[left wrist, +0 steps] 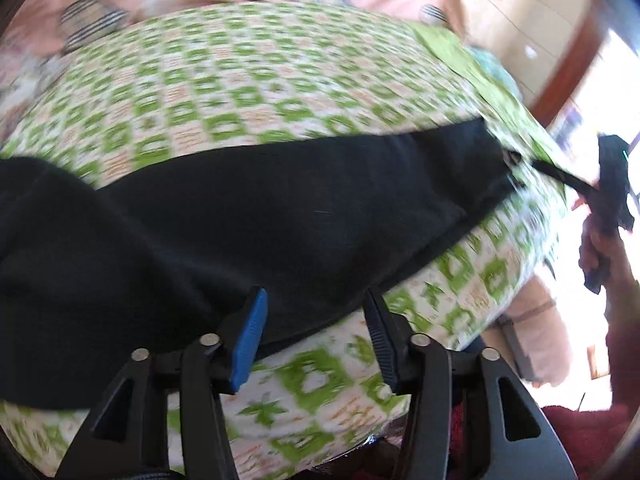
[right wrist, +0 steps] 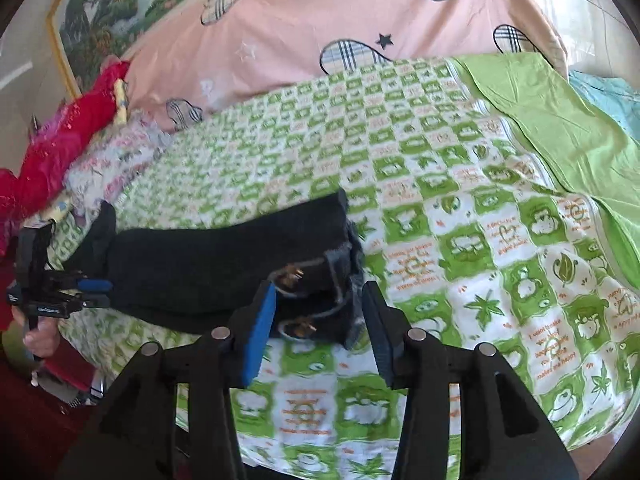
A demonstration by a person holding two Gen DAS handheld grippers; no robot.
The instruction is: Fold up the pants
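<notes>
Black pants [left wrist: 280, 208] lie stretched lengthwise across a green-and-white checked bed cover [left wrist: 240, 80]. In the right wrist view the pants [right wrist: 200, 264] end in cuffs with small metal buckles [right wrist: 294, 278] just ahead of my right gripper [right wrist: 320, 312], which is open with the cuffs between its blue-padded fingers [right wrist: 260, 328]. My left gripper [left wrist: 314, 316] is open at the near edge of the pants. It also shows in the right wrist view [right wrist: 94, 292] at the pants' far left end. The right gripper shows at the far right of the left wrist view [left wrist: 608, 184], too blurred to read.
A pink quilt with plaid hearts [right wrist: 320, 12] lies behind the checked cover. Red and floral fabrics [right wrist: 68, 132] are piled at the left. A plain green sheet [right wrist: 560, 120] and a light blue cloth [right wrist: 612, 92] lie at the right. A dark red floor [right wrist: 36, 420] is below the bed edge.
</notes>
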